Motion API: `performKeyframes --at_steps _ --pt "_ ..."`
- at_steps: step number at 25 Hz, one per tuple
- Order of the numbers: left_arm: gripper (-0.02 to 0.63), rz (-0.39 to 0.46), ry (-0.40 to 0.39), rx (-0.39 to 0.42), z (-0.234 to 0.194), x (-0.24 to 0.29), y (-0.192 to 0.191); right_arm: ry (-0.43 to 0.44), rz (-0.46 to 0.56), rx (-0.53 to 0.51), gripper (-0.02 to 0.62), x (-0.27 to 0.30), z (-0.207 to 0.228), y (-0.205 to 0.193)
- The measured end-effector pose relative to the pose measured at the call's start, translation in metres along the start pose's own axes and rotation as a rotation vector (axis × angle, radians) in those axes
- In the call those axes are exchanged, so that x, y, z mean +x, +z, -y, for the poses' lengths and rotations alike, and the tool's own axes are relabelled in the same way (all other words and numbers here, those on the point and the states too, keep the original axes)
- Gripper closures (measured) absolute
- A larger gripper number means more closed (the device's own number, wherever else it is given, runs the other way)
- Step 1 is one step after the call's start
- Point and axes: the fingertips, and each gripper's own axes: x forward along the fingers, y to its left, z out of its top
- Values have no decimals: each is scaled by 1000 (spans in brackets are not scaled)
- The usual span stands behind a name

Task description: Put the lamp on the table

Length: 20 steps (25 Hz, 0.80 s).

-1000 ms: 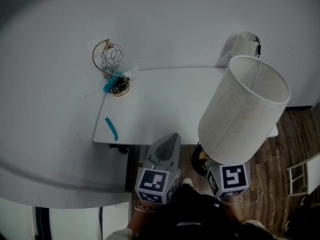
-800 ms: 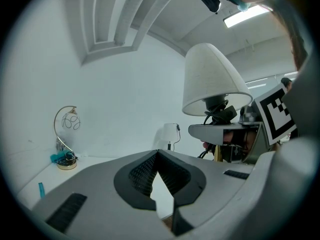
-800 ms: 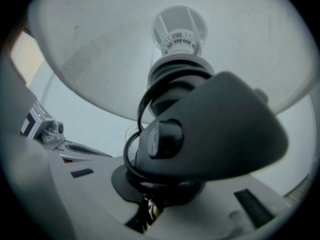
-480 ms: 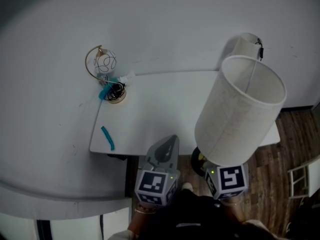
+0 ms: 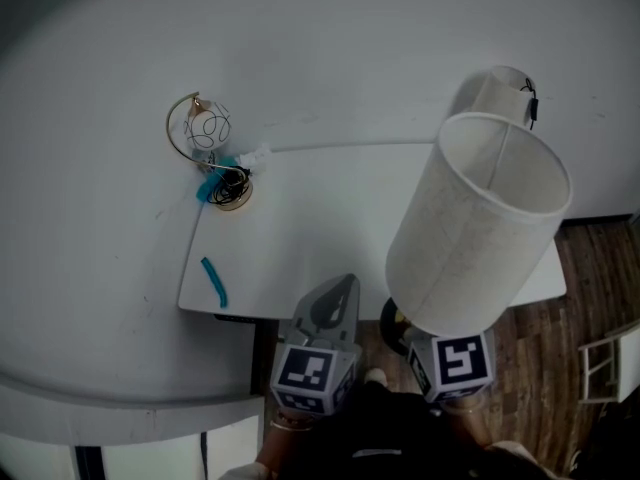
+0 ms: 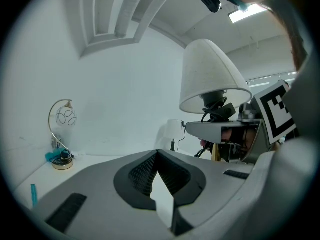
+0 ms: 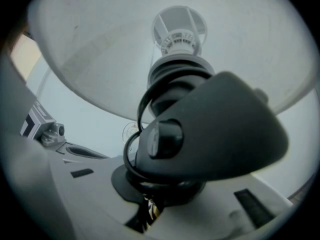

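Jaws of right gripper (image 7: 150, 209) clamp lamp (image 5: 480, 223) by white table (image 5: 300, 238), wood floor (image 5: 590, 268).

Gold arc lamp (image 5: 208, 128) stood upright close to the white wall (image 5: 350, 38) – clear globe with looped wire inside, round gold base. A coiled black cord (image 5: 232, 178) lay on that base, with a teal tuft (image 5: 208, 186) just beside it. A teal strip (image 5: 214, 281) lay flat, well apart from the base, nearer the camera. A small white-shaded lamp (image 5: 505, 90) stood against the wall, far right, a black cord hanging at its shade. Wood-plank floor (image 5: 590, 268) was below, with a white frame (image 5: 605, 363) at the right edge – too little of it showed to identify.
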Motion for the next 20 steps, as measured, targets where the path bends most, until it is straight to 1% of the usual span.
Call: performKeyframes --at_steps 8,12,20 --pt "614 2 17 10 2 22 -2 14 -9 6 566 15 20 -10" --pt "614 0 22 -20 10 29 2 28 -8 7 567 19 28 -13" --pt "614 10 56 -35 13 33 8 72 -10 3 567 22 30 -16"
